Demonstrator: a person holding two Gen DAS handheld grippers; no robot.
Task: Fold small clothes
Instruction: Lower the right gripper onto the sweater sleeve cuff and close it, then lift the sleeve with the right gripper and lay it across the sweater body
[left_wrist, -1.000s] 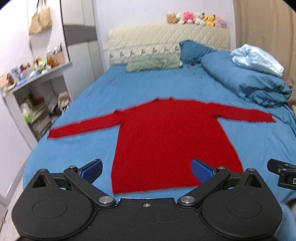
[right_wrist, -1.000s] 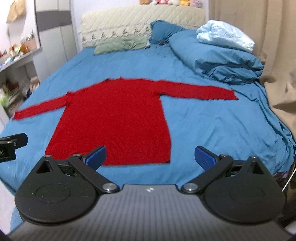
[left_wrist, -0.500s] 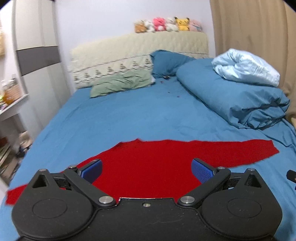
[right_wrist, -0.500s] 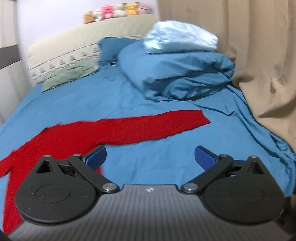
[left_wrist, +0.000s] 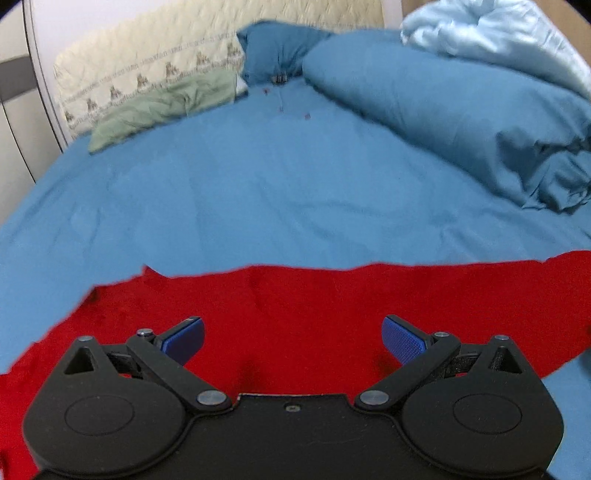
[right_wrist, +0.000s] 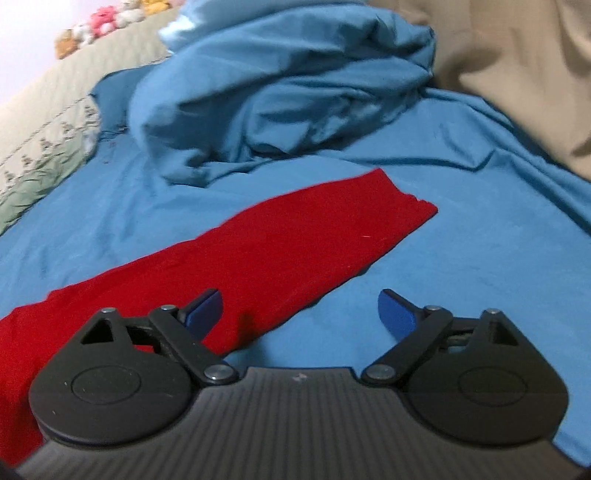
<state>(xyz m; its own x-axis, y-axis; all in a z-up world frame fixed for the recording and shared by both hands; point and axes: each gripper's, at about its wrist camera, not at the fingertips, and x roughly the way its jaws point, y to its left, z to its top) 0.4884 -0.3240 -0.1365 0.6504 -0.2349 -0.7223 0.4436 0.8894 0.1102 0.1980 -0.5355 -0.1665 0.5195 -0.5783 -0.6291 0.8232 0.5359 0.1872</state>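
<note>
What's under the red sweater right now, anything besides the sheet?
The red sweater lies flat on the blue bed sheet, its sleeve stretched out on the same sheet. No lumps show through, but whatever lies beneath the fabric is covered.

Blue bedsheet (left_wrist: 258, 192), heaped blue duvet (right_wrist: 280, 96), green pillow (left_wrist: 162, 103), beige curtain (right_wrist: 517, 74), plush toys (right_wrist: 107, 26)

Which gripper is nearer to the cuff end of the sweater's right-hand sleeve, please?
Right. The right gripper hovers over that sleeve, short of its cuff; the left gripper is over the sweater's body.
</note>
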